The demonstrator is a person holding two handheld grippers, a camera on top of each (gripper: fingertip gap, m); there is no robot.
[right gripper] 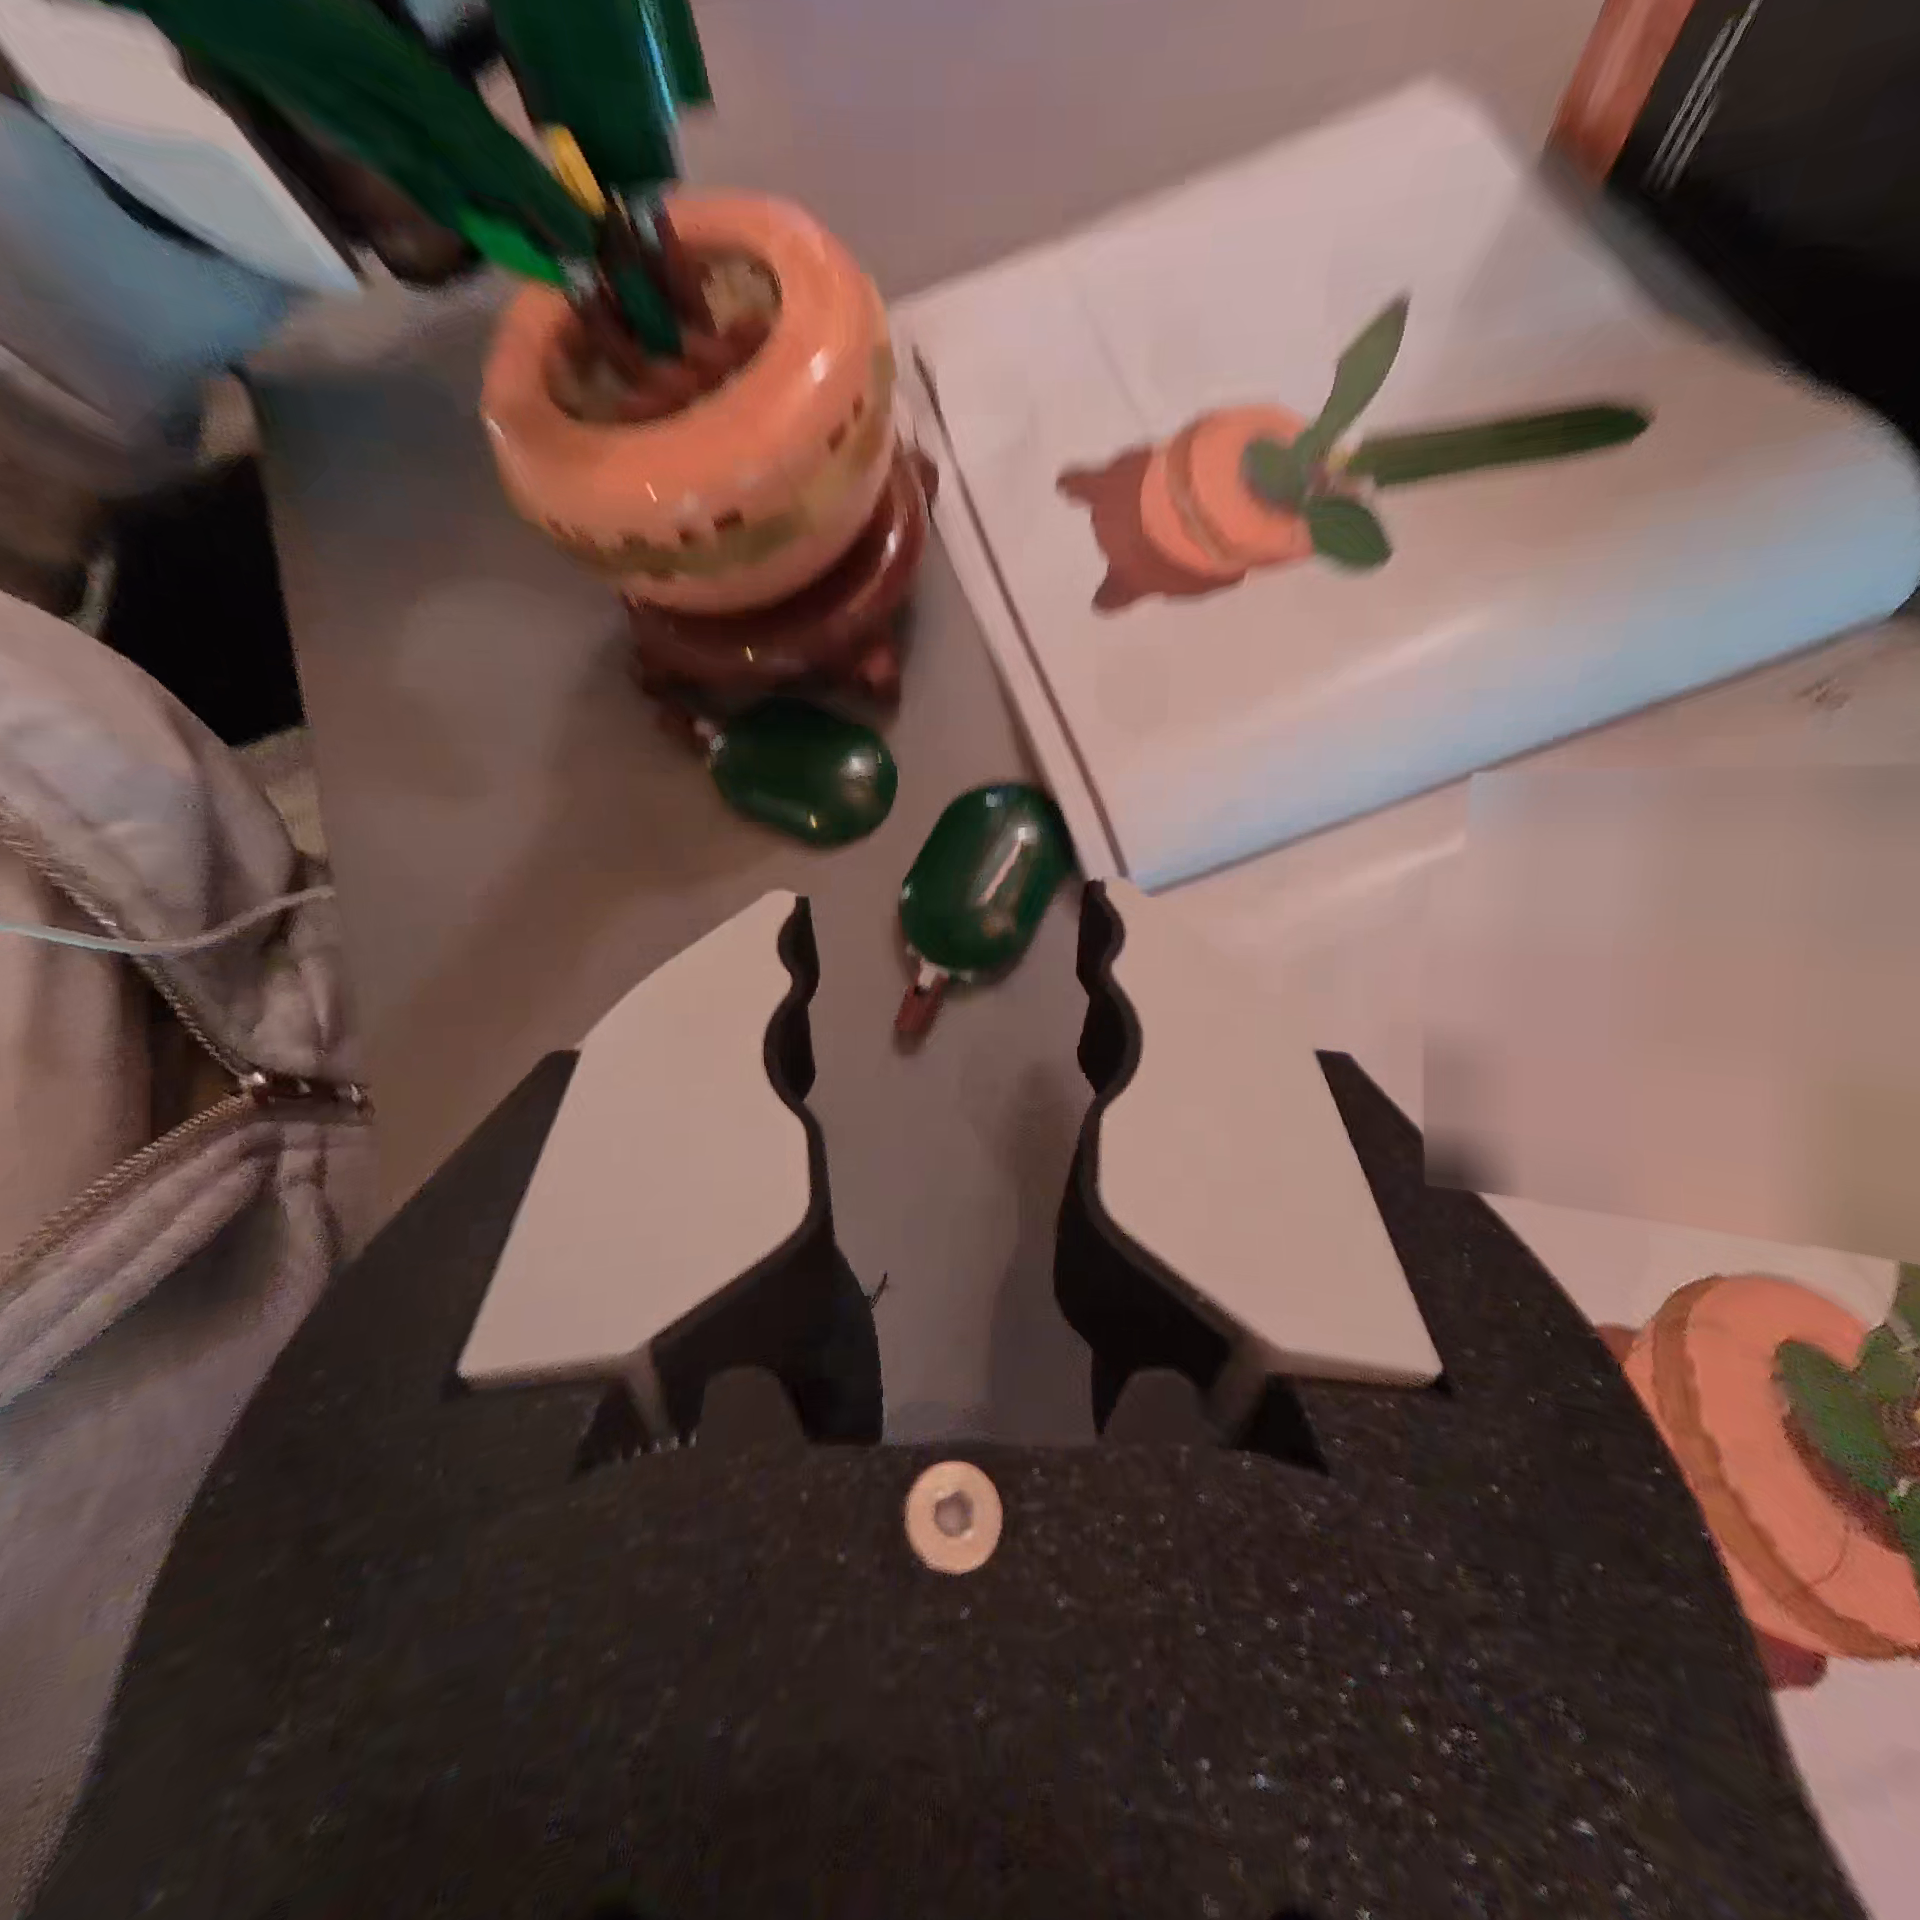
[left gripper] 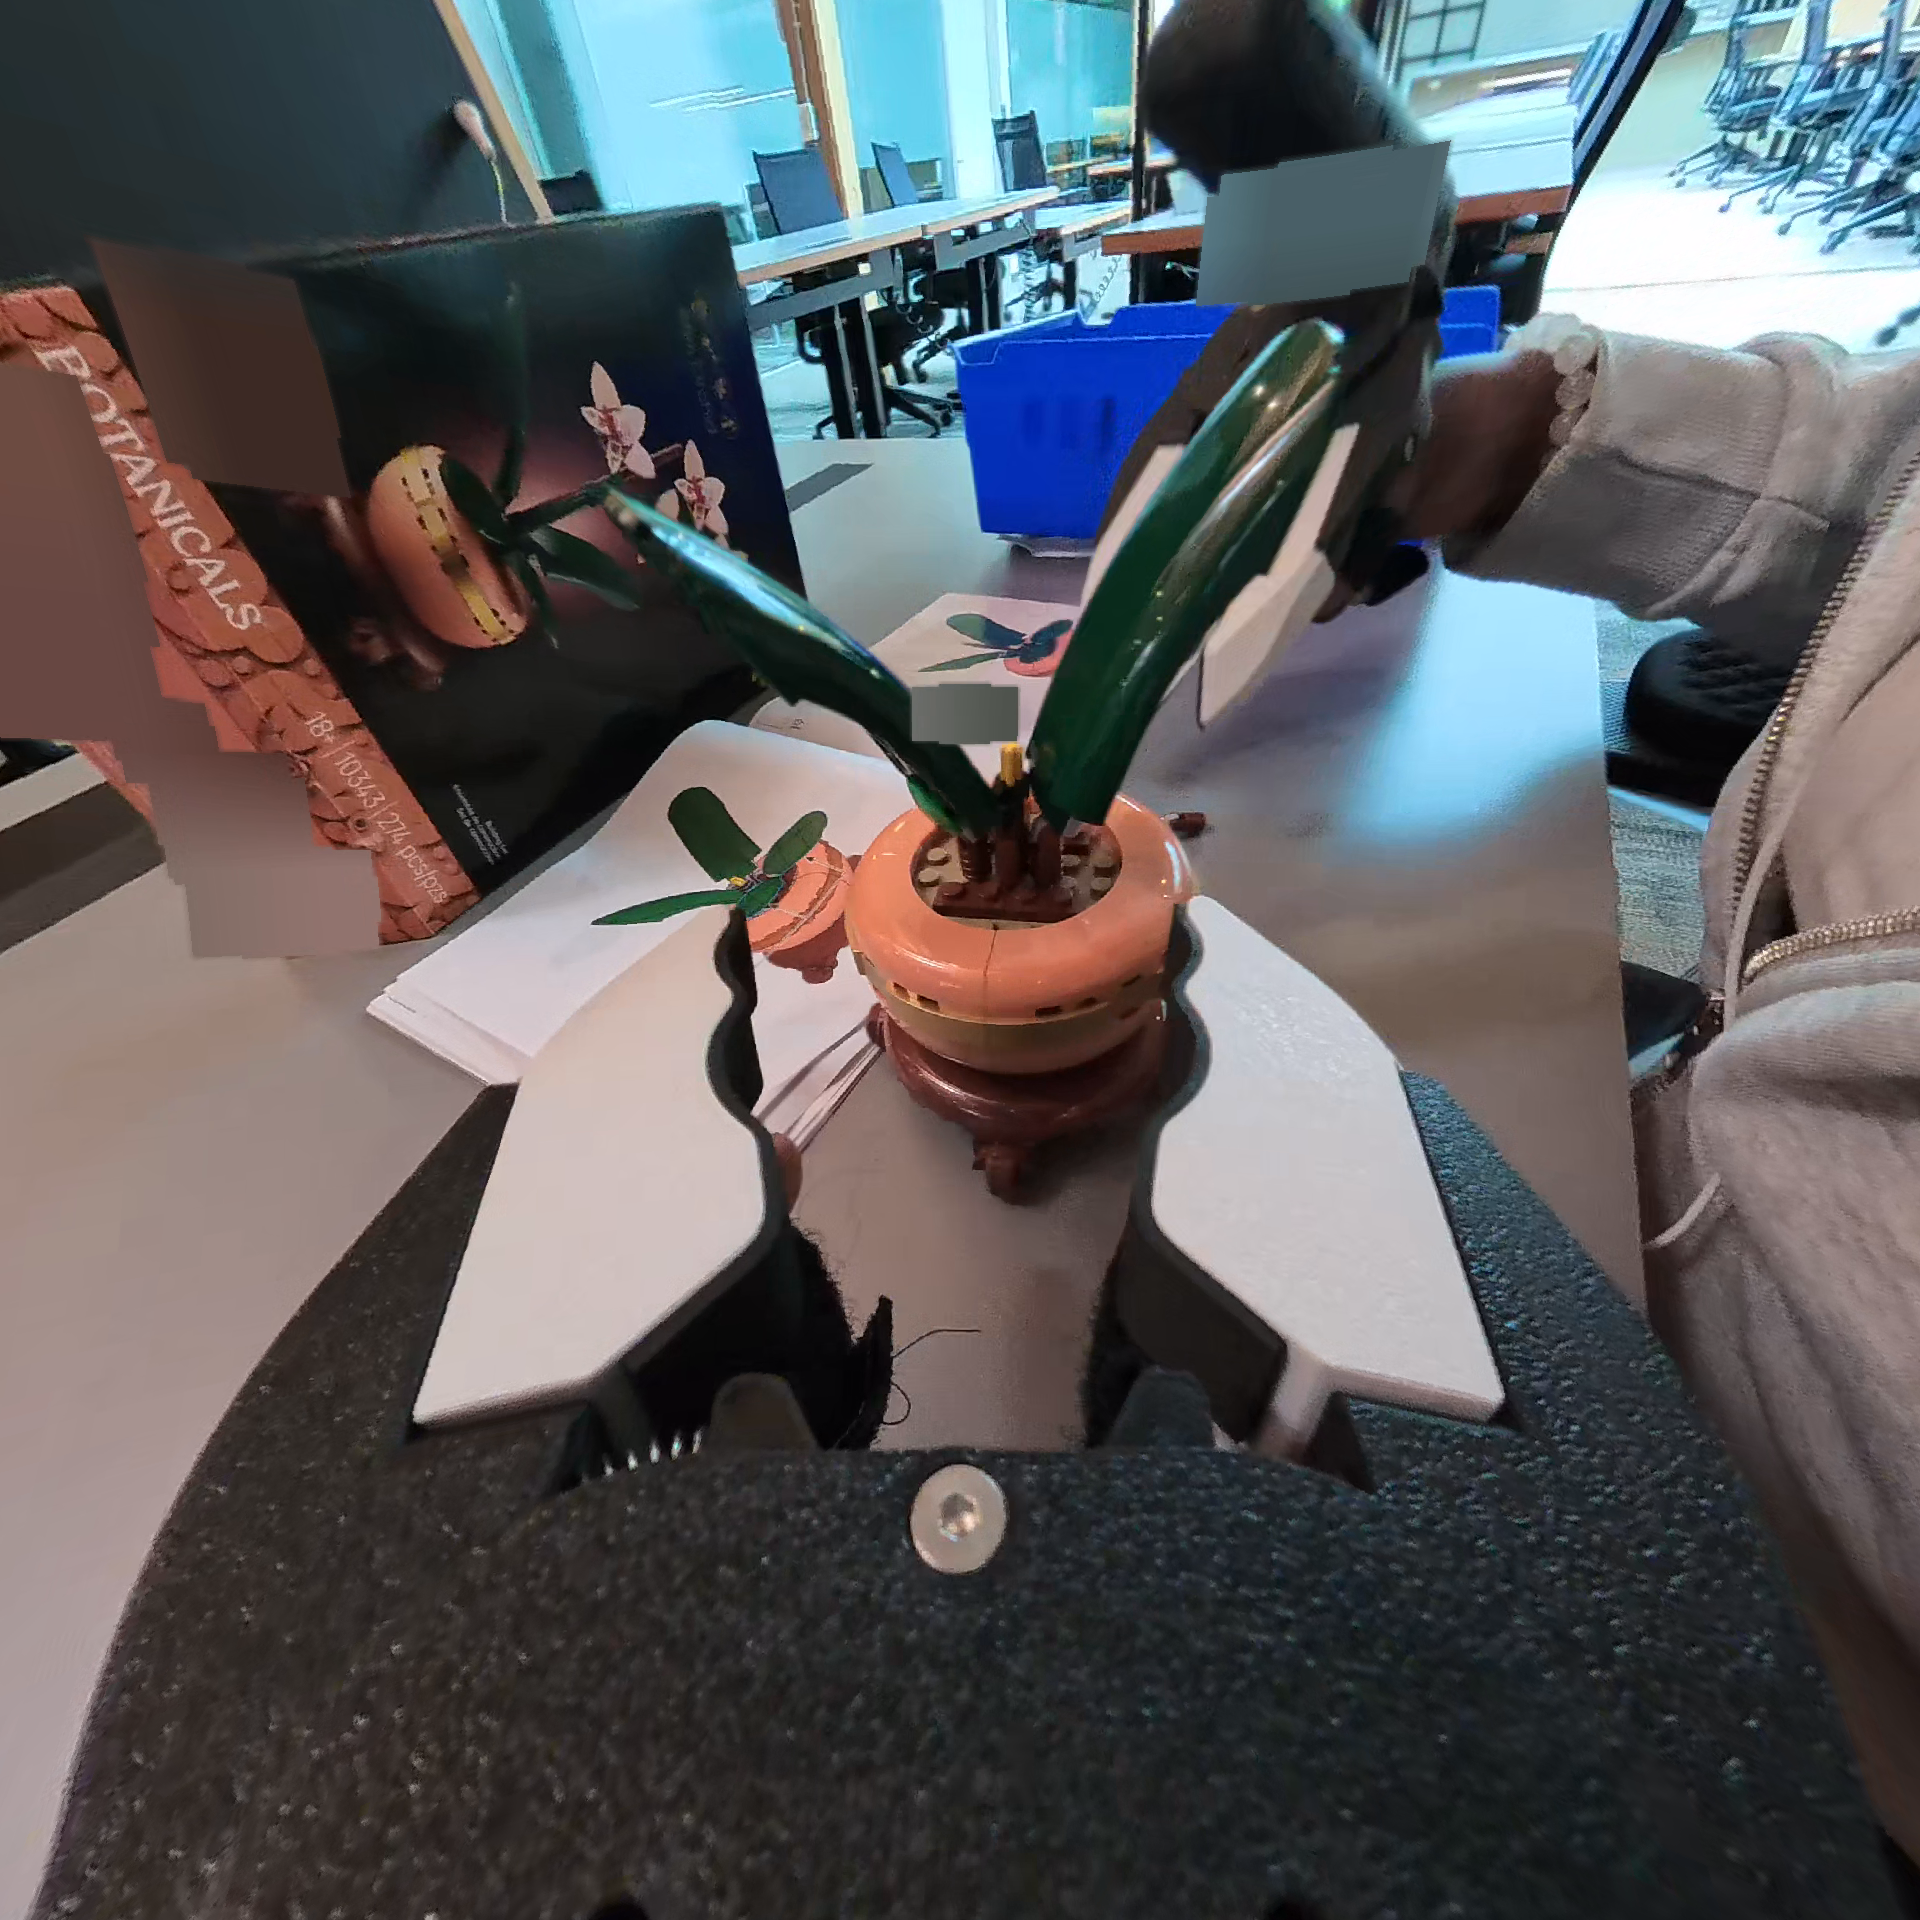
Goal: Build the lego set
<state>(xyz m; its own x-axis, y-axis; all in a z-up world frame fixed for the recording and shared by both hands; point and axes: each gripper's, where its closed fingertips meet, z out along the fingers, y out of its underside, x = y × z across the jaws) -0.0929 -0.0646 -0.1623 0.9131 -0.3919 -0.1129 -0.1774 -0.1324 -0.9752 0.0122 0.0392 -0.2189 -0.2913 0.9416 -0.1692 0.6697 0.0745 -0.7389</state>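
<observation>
Grey tabletop (left gripper: pixel 208 1091) in an office, desks and chairs behind. Lego plant pot (left gripper: pixel 1013 945), peach-coloured with tan band on a brown round stand, sits upright on the table just beside the open white instruction booklet (left gripper: pixel 582 935). Two long dark green leaves (left gripper: pixel 1164 582) stick up from the pot. Dark product box (left gripper: pixel 447 540) stands behind the booklet, blue plastic bin (left gripper: pixel 1060 416) further back.

Left gripper (left gripper: pixel 961 997): jaws spread wide either side of the pot; contact unclear.

Right gripper (right gripper: pixel 945 935): jaws apart, holding nothing, hovering over the table. Small oval dark green leaf piece (right gripper: pixel 982 883) lies just ahead of the fingertips; a second oval green leaf piece (right gripper: pixel 805 774) lies near the pot stand. Right view is motion-blurred.
</observation>
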